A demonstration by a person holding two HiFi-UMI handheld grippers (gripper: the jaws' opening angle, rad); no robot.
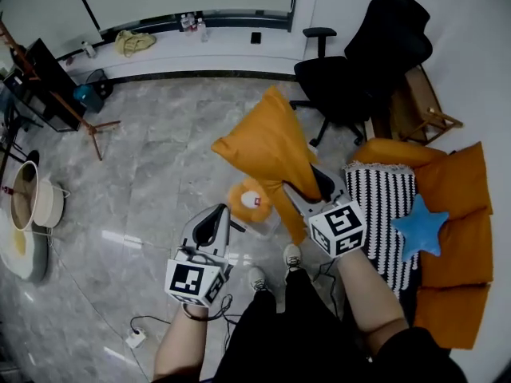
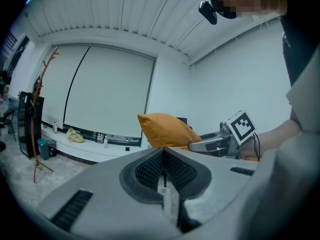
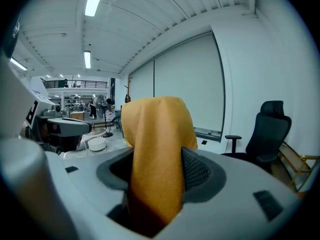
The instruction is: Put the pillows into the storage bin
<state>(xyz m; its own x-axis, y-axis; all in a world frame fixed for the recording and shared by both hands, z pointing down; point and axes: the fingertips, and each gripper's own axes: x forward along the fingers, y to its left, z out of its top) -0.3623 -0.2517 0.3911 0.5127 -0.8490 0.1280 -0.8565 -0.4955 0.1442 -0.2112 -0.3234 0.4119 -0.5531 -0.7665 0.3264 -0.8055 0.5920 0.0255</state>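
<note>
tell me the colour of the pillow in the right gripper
Orange pillow; clearest in the head view.

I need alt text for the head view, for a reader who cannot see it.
The right gripper holds an orange pillow up by one end, above a grey stone floor, seen from overhead. The left gripper is shut and empty. At the right lie more orange pillows, a striped cushion and a blue star cushion.
</note>
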